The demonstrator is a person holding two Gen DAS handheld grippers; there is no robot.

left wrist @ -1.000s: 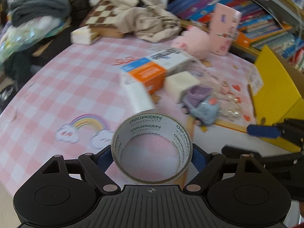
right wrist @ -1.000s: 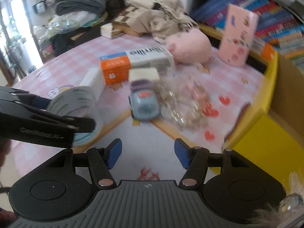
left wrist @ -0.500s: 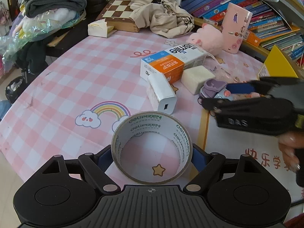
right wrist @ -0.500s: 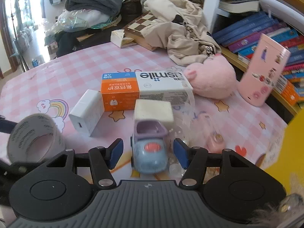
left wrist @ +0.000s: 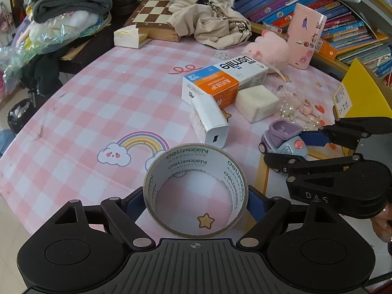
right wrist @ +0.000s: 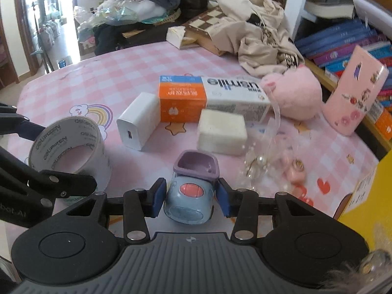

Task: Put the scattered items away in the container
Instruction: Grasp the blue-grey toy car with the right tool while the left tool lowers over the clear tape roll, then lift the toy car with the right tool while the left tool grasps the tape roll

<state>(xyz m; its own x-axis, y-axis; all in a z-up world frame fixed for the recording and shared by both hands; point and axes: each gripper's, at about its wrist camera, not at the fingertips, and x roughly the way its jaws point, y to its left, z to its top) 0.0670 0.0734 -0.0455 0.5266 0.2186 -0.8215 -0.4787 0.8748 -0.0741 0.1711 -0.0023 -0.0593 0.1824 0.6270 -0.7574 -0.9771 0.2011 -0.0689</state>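
Now the small blue plastic toy car with a lilac cab (right wrist: 190, 196) sits low in the frame's middle, lengthwise between the closing right gripper (right wrist: 190, 197) pads, nose toward the camera. The left gripper (left wrist: 196, 202) clamps the roll of clear tape (left wrist: 196, 191).

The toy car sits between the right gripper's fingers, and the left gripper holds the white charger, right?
Not quite. The toy car is between the right gripper's closing fingers, but the left gripper holds the tape roll, not the charger, which lies on the table. The left wrist view shows it.
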